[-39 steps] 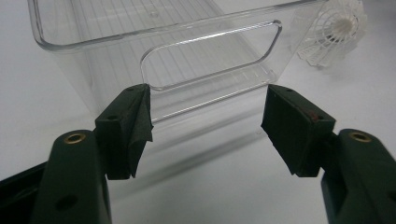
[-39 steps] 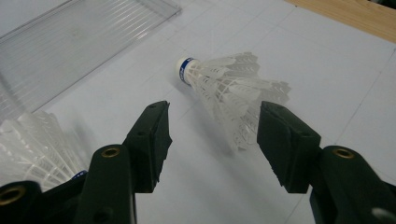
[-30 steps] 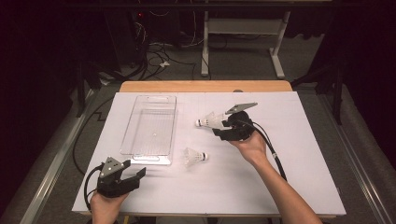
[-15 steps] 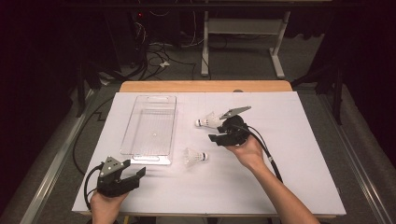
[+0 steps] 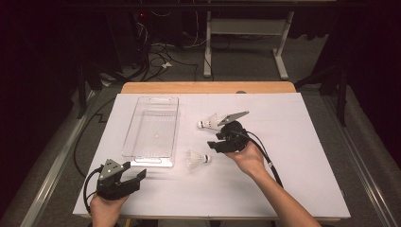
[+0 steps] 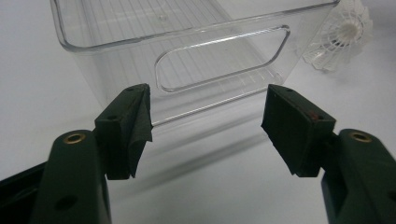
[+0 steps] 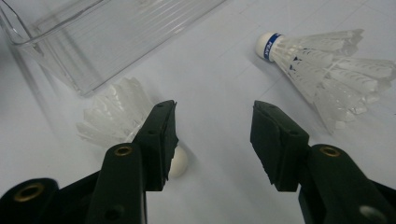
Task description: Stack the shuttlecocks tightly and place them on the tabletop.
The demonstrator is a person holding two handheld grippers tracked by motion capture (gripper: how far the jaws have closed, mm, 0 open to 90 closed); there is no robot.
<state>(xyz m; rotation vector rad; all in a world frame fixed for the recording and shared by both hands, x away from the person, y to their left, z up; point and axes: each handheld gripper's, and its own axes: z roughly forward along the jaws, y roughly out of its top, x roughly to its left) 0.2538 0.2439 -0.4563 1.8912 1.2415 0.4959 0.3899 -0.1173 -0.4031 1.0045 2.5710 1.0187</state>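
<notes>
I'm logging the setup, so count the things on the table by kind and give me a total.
Shuttlecocks: 2, one by the bin and one farther back
Clear bin: 1
Tools: 2, left and right
Total: 5

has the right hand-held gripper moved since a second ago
Yes. The right hand-held gripper has shifted toward the clear plastic bin and the near white feather shuttlecock, its jaws closing slightly with nothing between them.

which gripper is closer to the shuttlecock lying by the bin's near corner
Right. The right gripper sits just right of that shuttlecock, jaws open. The left gripper rests at the table's near-left, below the clear bin.
</notes>
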